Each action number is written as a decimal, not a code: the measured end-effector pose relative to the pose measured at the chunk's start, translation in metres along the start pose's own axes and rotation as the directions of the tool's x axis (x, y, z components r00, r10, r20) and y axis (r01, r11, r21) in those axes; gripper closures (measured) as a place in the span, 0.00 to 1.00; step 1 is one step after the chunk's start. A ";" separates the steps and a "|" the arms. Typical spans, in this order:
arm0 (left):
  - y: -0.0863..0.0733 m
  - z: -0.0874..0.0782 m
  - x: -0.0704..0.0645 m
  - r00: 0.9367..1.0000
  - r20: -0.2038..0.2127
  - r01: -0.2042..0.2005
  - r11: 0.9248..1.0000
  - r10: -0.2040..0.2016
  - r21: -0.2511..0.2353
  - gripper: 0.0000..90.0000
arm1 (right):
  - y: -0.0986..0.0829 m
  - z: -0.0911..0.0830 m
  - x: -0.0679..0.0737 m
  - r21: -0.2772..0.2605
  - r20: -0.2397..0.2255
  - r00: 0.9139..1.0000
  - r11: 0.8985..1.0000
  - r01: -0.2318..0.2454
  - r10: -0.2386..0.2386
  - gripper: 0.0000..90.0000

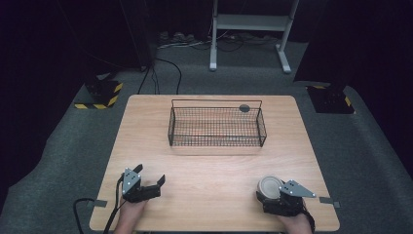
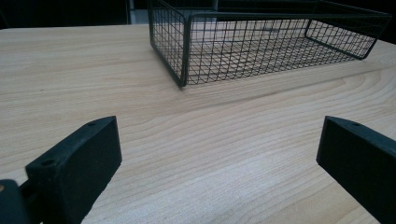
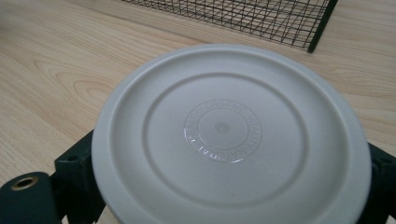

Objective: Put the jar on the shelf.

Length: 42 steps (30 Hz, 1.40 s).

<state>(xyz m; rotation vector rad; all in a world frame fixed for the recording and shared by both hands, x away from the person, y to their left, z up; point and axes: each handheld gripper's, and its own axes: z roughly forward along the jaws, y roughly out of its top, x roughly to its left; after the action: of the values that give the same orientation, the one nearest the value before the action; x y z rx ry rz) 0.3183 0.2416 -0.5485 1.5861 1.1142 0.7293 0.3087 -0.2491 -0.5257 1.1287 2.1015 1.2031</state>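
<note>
Basket (image 1: 217, 127) and held container are the two things on which the coming move is judged to turn: the black wire basket stands at the far middle of the wooden table (image 1: 209, 165), while the round off-white container (image 1: 269, 187) is gripped near the front right corner by the right gripper (image 1: 271, 191). From that gripper the basket is found forward and to the left, well apart across bare wood; in the right gripper view a corner of its mesh is seen just beyond the top of the lid (image 3: 231, 135). The right gripper's jaws are closed against the container's sides, one black jaw being seen at each edge of the lid, and the lid's flat face is turned up toward the camera. The basket's long axis is laid across the table from left to right, so a wide opening is offered to anything carried in from the front. The left gripper (image 1: 151, 181) is rested near the front left corner, its jaws spread wide with nothing between them but table, and the basket's near corner (image 2: 186, 51) is seen ahead of it. Of the two, the right gripper is the loaded one, and a carry forward and leftward over the basket's near wall is judged to be called for
</note>
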 end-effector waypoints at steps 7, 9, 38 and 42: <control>0.000 0.000 0.000 1.000 0.000 0.001 1.000 -0.001 -0.001 0.00 | 0.001 0.000 0.002 0.002 0.008 1.000 1.000 0.020 -0.020 0.10; 0.000 0.000 0.000 1.000 0.000 0.001 1.000 -0.001 -0.001 0.00 | 0.003 -0.001 0.002 -0.004 0.011 1.000 1.000 0.016 -0.016 0.10; 0.000 0.000 0.000 1.000 0.002 0.002 1.000 -0.002 -0.003 0.00 | 0.060 -0.003 0.006 -0.055 0.012 0.999 0.998 0.033 -0.033 0.10; 0.000 0.000 0.000 1.000 0.003 0.002 1.000 -0.002 -0.003 0.00 | 0.072 -0.001 0.007 -0.061 0.013 0.999 0.997 0.036 -0.036 0.10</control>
<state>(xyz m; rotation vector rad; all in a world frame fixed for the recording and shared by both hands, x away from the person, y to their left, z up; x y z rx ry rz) 0.3181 0.2419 -0.5485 1.5831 1.1117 0.7271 0.3347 -0.2236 -0.4631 1.0637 2.0534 1.2327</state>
